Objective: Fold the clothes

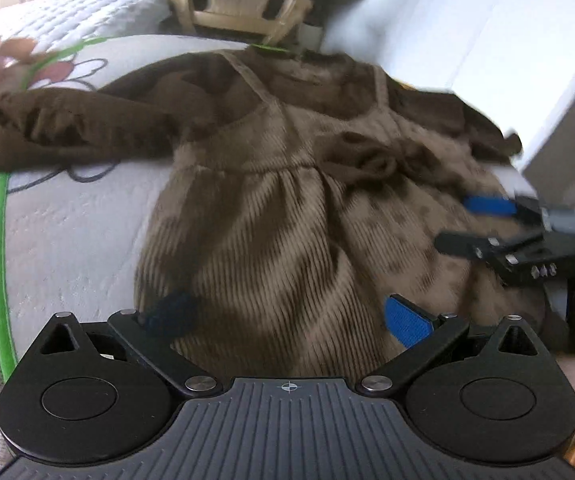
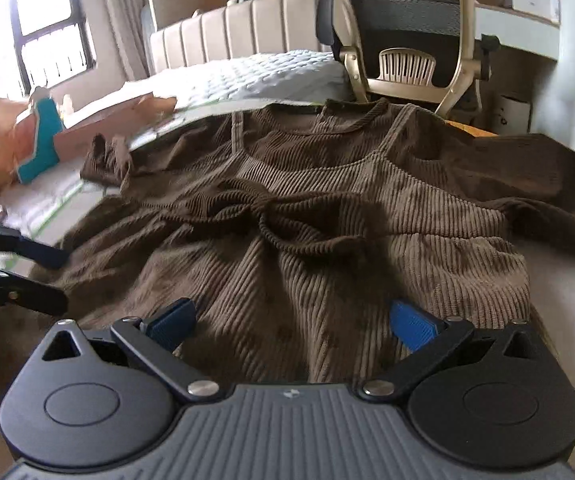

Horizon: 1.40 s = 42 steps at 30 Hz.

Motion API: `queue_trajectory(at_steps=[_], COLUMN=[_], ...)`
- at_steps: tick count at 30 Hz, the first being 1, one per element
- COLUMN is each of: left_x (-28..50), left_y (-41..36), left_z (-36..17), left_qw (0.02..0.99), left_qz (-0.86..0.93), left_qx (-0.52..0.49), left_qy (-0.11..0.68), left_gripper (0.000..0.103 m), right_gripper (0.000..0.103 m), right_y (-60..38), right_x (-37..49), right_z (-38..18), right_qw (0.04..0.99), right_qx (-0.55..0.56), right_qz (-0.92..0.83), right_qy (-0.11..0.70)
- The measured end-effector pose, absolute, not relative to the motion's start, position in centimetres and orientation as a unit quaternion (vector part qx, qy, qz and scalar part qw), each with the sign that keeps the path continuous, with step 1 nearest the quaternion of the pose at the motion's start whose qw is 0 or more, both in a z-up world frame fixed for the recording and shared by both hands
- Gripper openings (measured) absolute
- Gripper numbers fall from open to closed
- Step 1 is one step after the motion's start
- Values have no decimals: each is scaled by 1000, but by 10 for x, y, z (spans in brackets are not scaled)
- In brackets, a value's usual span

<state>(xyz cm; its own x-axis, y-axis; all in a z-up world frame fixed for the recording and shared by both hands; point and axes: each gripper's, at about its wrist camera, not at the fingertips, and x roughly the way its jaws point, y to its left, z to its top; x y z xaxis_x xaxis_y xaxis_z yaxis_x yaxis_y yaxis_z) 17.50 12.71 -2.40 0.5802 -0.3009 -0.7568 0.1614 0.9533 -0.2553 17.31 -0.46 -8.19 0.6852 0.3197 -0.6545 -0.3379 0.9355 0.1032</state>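
Two grippers: left gripper and right gripper both hover with fingers spread wide and nothing between them, low over the skirt end.
Garment: brown corduroy dress, lying face up and mostly flat on the mattress, neckline toward the office chair.
Sleeves: left sleeve stretched outward; right sleeve spread to the other side.
Bow: dark knotted bow at the waist, a bulky lump.
Handling: likely soft, light and limp; the ribbed cloth should grip well and not slip.
Hold: probably best pinched at the hem corners or sleeve cuffs, away from the bow.
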Motion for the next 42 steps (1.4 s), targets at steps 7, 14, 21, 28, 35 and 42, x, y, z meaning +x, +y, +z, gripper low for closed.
queue_trajectory(at_steps=[7,14,21,28,35,42], left_x=[253,352,329,312,307,276], left_y=[202,233,227,126,46,52], left_z=[12,-24,-8,51,1,-8], left_qw=[894,865,911,975,939,929], left_qz=[46,221,208,18,-180,-191], left_qx=[-209,-183,-112,-25,2,56], left_qy=[393,411,337,222,292,313], left_gripper=[103,54,8,8,62,89], right_gripper=[103,103,103,103,101,60], right_y=[4,-2,-23,-23,-45,-31], right_x=[175,172,170,164,189,276], right_z=[-82,-82,-78,-54,-14,-18], right_qw=[916,918,921,937,958,926], right_qx=[-42,-29,35,4,-11,49], right_qz=[176,181,197,187,133,193], right_qy=[359,351,334,295,255,321])
